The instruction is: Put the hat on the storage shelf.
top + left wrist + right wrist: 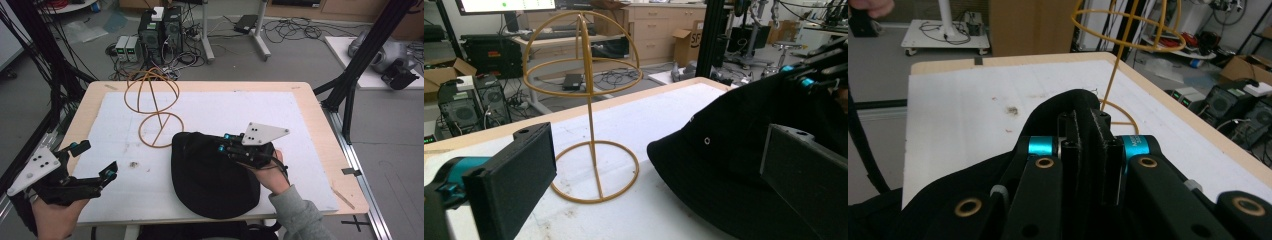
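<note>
On the white mat [210, 107] covering the surface [320, 125], a black hat [210, 175] lies flat near the front edge, with a fold of its cloth pinched up at its right side. Just behind and to the left of it stands a yellow wire hat stand [152, 107], upright on its ring base, with nothing on its round wire top; the hat's edge lies close beside that base ring. At the right, the right tongs [223, 142] rest over the hat, held in a hand [272, 175] that comes in from the front edge with a grey sleeve [300, 215]; their jaws are pressed together with the raised fold of black cloth caught between them, as the right gripper view shows plainly. At the left, the left tongs [95, 160] sit at the front left corner of the surface, held low and pointing toward the hat, clear of it; their jaws stand wide apart with nothing between them
</note>
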{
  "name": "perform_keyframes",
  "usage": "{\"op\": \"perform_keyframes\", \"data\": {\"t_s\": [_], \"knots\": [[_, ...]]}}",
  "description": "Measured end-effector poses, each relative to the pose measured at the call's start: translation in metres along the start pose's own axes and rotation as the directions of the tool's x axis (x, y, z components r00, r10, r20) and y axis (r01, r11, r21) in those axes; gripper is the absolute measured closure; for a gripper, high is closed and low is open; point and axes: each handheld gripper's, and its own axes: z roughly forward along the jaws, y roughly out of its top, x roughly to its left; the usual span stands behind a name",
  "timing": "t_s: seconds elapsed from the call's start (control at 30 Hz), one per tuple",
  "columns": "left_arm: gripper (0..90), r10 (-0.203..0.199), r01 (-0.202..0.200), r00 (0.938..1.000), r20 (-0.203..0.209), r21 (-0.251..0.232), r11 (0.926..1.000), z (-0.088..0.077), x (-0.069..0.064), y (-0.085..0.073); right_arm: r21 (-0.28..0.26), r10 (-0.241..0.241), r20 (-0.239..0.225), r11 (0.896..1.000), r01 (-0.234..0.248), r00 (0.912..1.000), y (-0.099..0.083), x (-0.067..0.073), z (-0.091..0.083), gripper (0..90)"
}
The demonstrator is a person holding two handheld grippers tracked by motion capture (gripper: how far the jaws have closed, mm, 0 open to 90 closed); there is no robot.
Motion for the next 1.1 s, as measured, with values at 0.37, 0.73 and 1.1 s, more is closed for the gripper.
{"op": "perform_keyframes", "data": {"t_s": [0.37,0.73,1.1], "knots": [[1.7,-0.001,0.001,1.0000,0.000,-0.005,1.0000,-0.001,-0.003,0.004,-0.010,-0.021,-0.035,1.000,0.020,0.9992,0.029,-0.005,-0.010,84.7],[1.7,-0.007,0.007,1.0000,0.002,-0.011,0.9999,-0.002,-0.001,0.003,-0.031,-0.040,-0.093,0.999,0.037,0.9949,0.062,-0.013,-0.027,84.7],[1.7,-0.017,0.017,0.9999,0.001,-0.013,0.9998,-0.004,0.002,0.002,-0.035,-0.062,-0.131,0.998,0.058,0.9895,0.093,-0.020,-0.037,84.7]]}}
